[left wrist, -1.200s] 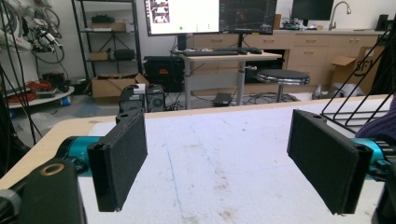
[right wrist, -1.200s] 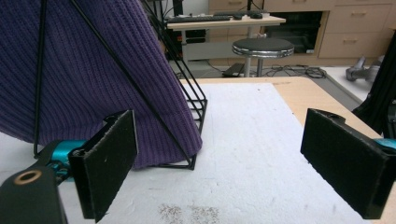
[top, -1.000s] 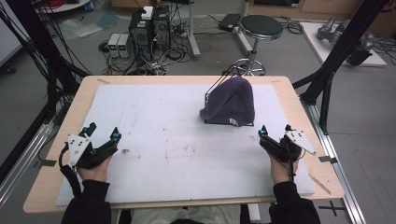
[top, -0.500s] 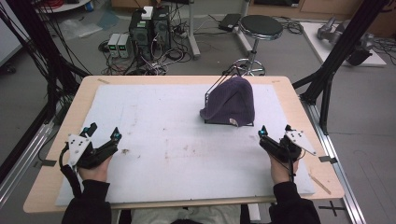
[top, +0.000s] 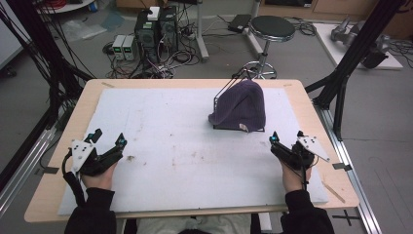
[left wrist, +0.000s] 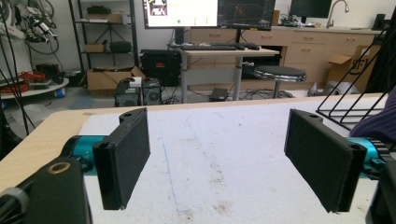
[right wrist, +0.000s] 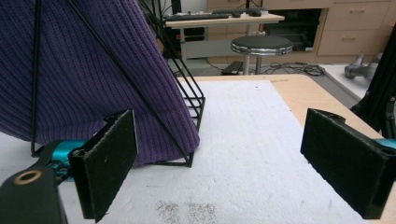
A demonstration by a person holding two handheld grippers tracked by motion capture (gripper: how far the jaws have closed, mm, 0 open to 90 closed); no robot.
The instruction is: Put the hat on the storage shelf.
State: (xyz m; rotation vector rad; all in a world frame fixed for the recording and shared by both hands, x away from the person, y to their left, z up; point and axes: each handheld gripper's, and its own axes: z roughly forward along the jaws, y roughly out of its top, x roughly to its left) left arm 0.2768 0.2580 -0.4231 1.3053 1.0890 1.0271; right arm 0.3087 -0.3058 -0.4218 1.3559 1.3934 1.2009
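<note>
White table mat (top: 185, 146) bears an unlabelled purple beanie (top: 242, 105); both tools, left (top: 107, 140) and right (top: 286, 138), gape wide, empty.

Purple knit hat (top: 242, 104) over wire rack (top: 225, 92)

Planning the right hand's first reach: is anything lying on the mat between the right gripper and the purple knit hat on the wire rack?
Nothing visible does. Bare white mat separates the open right gripper from the purple hat draped over the black wire rack.
</note>
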